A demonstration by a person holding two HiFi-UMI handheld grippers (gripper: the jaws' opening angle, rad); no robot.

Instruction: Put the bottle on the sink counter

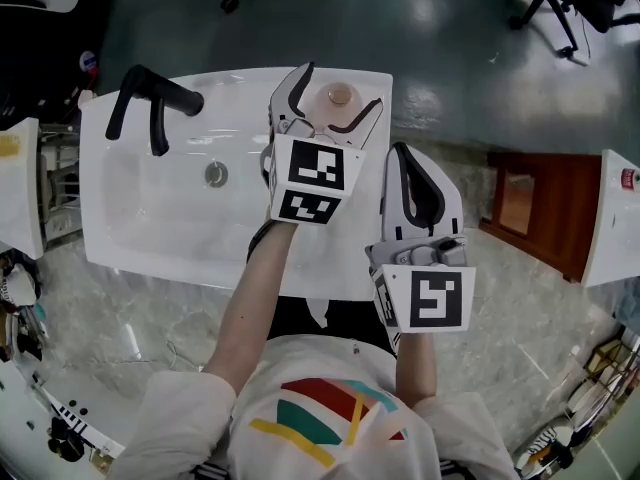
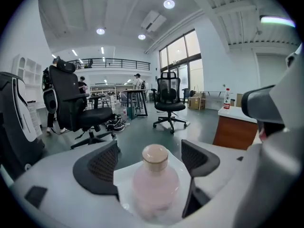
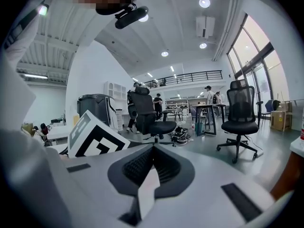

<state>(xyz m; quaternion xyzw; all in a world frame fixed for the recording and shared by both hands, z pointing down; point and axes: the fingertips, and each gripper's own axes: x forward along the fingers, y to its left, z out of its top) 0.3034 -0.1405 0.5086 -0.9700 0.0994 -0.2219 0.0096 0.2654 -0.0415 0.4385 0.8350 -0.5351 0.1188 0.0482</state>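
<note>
**Pink bottle parked on the sink counter, no label I can read**

The bottle [image 1: 340,96] [image 2: 155,179] is standing upright on the back right corner of the white sink counter [image 1: 250,88], on the far side of the basin [image 1: 150,218] from the black faucet [image 1: 150,103]. It's pale pink with a rounded, slightly darker cap. It looks a bit blurry up close, and I can't make out any brand or print on it.

The left gripper [image 1: 341,86] [image 2: 151,160] has its tongs spread wide on either side of the bottle. In the left gripper view there's bare white counter showing between each black pad and the bottle, so it's not pinching it.

The right gripper [image 1: 405,163] [image 3: 152,163] sits just beside the left one, nearer the person, with its tongs pressed together and nothing in them.

The only "writing" close by is the black-and-white square patterns on the left marker cube [image 1: 312,178] and the right marker cube [image 1: 430,298]. There are no letters on them.

Off to the right is a wooden cabinet [image 1: 545,208] [image 2: 235,129] with a small red-labelled bottle [image 2: 227,99] on top. Its print is too tiny to read.
</note>
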